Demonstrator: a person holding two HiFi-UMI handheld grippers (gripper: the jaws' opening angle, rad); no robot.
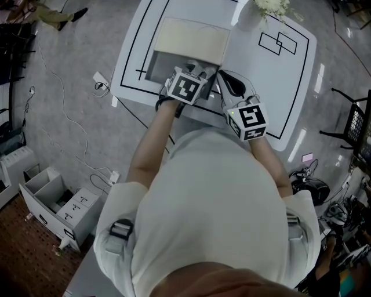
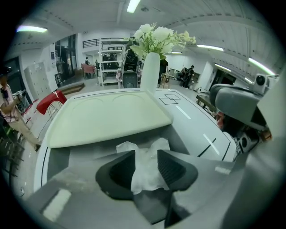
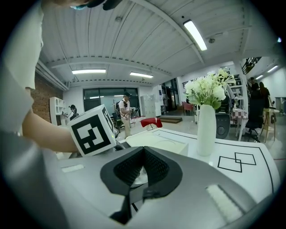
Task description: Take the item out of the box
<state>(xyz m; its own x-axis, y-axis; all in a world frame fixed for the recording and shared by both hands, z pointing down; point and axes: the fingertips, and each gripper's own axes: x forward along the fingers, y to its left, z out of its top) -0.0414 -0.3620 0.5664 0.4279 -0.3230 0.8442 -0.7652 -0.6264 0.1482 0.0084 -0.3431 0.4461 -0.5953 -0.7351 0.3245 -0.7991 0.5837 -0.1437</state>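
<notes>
An open box (image 1: 157, 65) with a grey inside and a cream lid (image 1: 191, 37) folded back stands on the white table (image 1: 284, 87). In the left gripper view, crumpled white paper (image 2: 145, 163) lies inside the box (image 2: 80, 156), below the lid (image 2: 107, 118). My left gripper (image 2: 146, 167) hangs over it with its jaws apart; the paper shows in the gap and the pads do not press it. In the head view the left gripper (image 1: 197, 69) reaches over the box's near edge. My right gripper (image 3: 143, 154) is beside it at the box's right corner (image 1: 220, 78), its tips meeting.
A white vase of flowers (image 1: 255, 14) stands at the table's far side, beside two overlapping black squares (image 1: 278, 42) drawn on the top. On the floor to the left are a drawer unit (image 1: 55, 200) and cables with a power strip (image 1: 101, 81). A chair (image 1: 353, 125) stands at the right.
</notes>
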